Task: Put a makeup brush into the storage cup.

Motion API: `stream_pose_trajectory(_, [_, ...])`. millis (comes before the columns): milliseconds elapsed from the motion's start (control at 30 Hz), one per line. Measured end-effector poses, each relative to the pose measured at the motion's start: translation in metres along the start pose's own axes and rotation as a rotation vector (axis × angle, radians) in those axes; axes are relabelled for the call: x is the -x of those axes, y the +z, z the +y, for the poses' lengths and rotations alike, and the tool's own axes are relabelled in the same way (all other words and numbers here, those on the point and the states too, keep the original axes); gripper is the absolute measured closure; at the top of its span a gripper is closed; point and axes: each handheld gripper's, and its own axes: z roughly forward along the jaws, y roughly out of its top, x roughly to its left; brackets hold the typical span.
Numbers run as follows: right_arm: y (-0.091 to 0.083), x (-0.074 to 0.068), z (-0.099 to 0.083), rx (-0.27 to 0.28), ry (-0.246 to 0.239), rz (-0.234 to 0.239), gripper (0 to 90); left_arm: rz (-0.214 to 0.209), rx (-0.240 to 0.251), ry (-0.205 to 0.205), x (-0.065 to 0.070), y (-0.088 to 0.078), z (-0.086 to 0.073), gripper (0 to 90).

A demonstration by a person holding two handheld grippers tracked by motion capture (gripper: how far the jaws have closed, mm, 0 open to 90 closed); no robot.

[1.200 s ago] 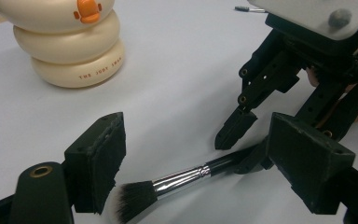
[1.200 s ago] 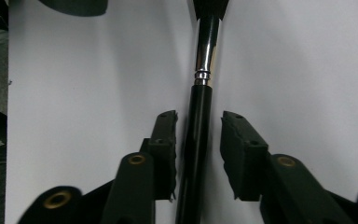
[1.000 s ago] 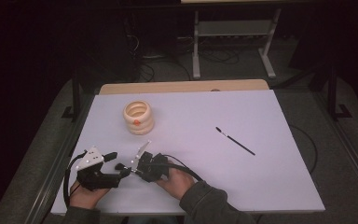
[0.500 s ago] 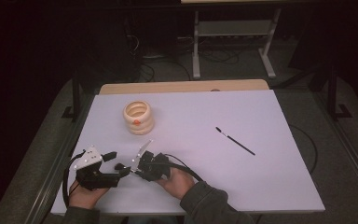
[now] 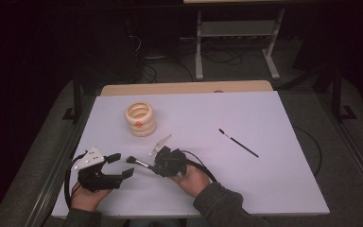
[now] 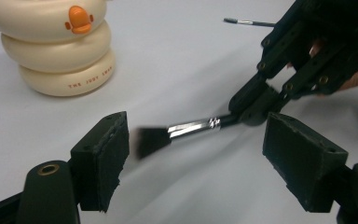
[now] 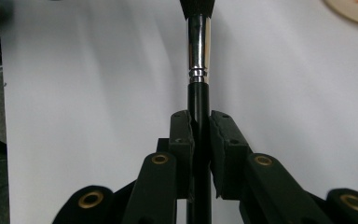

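right tool (image 5: 152, 166): pinching brush (image 6: 182, 130), lifted off surface (image 5: 264, 198) since a second ago | left tool (image 5: 120, 165): spread, near front-left corner | handover or pot (image 5: 140, 119) drop likely next

A slim makeup brush with a black handle, shiny silver ferrule and dark flat bristles (image 5: 139, 162) sits left of centre in the lower part of the high view. It lies roughly level, bristle end pointing left, raised slightly off the white table (image 5: 264, 189), its handle clamped between the right gripper's (image 5: 157, 166) pads.
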Motion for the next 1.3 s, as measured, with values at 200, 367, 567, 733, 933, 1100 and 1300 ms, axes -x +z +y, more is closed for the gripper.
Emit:
stream_pose_trajectory(200, [-0.025,0.01,-0.012,0.035,0.047,-0.023,78.9,-0.044,0.0,-0.016,0.003,0.008,0.005,25.3])
stream_pose_trajectory(367, [-0.047,0.015,-0.019,0.072,0.071,-0.04,78.8,-0.089,-0.015,-0.021,0.003,0.019,0.01,29.3])
stream_pose_trajectory(567, [-0.076,0.019,-0.024,0.166,0.068,-0.051,78.9,-0.211,-0.038,-0.037,0.008,0.039,0.025,36.0])
stream_pose_trajectory(733, [-0.09,0.013,-0.028,0.217,0.06,-0.041,78.8,-0.263,-0.076,-0.017,0.015,0.051,0.038,40.3])
stream_pose_trajectory(933, [-0.096,0.008,-0.033,0.258,0.038,-0.02,78.8,-0.324,-0.07,-0.044,0.014,0.057,0.042,43.1])
stream_pose_trajectory(1100, [-0.093,0.007,-0.039,0.288,0.008,0.015,78.8,-0.376,-0.06,-0.049,0.017,0.06,0.047,46.5])
stream_pose_trajectory(1300, [-0.089,0.004,-0.042,0.292,-0.041,0.011,78.8,-0.426,-0.048,-0.064,0.018,0.063,0.05,50.7])
